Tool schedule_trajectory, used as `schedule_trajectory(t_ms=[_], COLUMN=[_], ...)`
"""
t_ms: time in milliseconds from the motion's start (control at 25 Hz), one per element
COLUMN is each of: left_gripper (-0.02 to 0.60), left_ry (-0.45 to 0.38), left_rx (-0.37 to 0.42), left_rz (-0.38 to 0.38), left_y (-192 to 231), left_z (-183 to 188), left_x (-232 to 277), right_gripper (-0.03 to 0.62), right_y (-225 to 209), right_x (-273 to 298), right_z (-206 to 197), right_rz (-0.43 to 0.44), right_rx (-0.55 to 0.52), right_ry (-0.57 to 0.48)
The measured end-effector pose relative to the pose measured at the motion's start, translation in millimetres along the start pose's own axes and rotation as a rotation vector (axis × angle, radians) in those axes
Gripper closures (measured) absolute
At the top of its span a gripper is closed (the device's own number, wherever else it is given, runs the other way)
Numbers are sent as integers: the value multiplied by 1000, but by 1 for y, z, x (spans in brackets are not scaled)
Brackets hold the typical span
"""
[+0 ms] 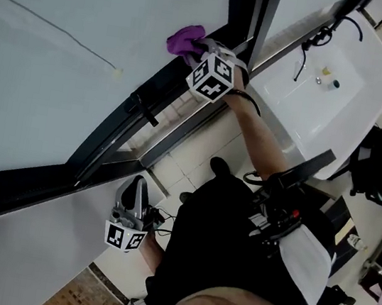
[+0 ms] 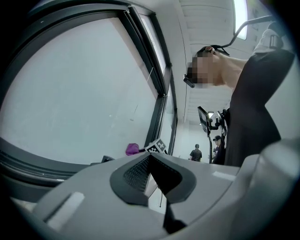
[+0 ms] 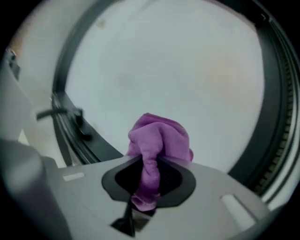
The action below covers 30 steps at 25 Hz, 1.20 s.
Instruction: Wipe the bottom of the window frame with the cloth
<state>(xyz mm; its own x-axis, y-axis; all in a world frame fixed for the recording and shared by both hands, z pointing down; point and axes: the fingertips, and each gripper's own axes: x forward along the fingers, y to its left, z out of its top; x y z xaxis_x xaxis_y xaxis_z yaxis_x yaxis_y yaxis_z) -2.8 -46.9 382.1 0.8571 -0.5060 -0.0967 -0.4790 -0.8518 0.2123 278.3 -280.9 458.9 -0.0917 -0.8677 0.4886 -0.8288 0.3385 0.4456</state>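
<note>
Cloth [image 3: 159, 138] between right tongs [image 3: 147, 183], seemingly against frame [image 1: 119, 126]

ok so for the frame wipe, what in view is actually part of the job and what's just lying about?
In the job:
- cloth
- right gripper, shut on the cloth
- window frame, bottom rail

Lying about:
- sink
- window handle
- left gripper, shut with nothing in it, held low away from the cloth
</note>
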Motion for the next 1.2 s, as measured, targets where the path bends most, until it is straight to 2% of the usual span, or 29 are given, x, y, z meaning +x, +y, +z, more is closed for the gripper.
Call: schedule_trajectory(t_ms=[40,120,200,320,400,600,720,880,1200], left_gripper=[581,581,581,581,581,581,581,581,581], left_ry=[-1,0,1,0,-3,-3,-10,-24,-47], left_rx=[1,6,12,10,7,5,9,22,12], left_rz=[-2,-10,-14,-5,9,26,21,8,47], left_y=[1,-3,-8,-10,-8,1,-1,-8,-3], left_z=[0,0,0,0,0,1,3,7,7], left_x=[2,5,6,4,1,-6,-5,-3,-26], right_gripper=[529,528,528,528,528,528,528,530,530], right_y=[36,102,141,132,94,-32,-81,-99,-113], right_x=[0,12,30,43,46,50,51,54,47], right_z=[25,48,45,26,4,-69,-97,-108,-120], right_rz=[98,241,294,291,233,18,-64,-158,-264], right_rx=[-17,-119,-215,-191,-160,-85,-70,-131,-177], right_ry=[-74,-115,-97,-90,-46,145,260,374,459])
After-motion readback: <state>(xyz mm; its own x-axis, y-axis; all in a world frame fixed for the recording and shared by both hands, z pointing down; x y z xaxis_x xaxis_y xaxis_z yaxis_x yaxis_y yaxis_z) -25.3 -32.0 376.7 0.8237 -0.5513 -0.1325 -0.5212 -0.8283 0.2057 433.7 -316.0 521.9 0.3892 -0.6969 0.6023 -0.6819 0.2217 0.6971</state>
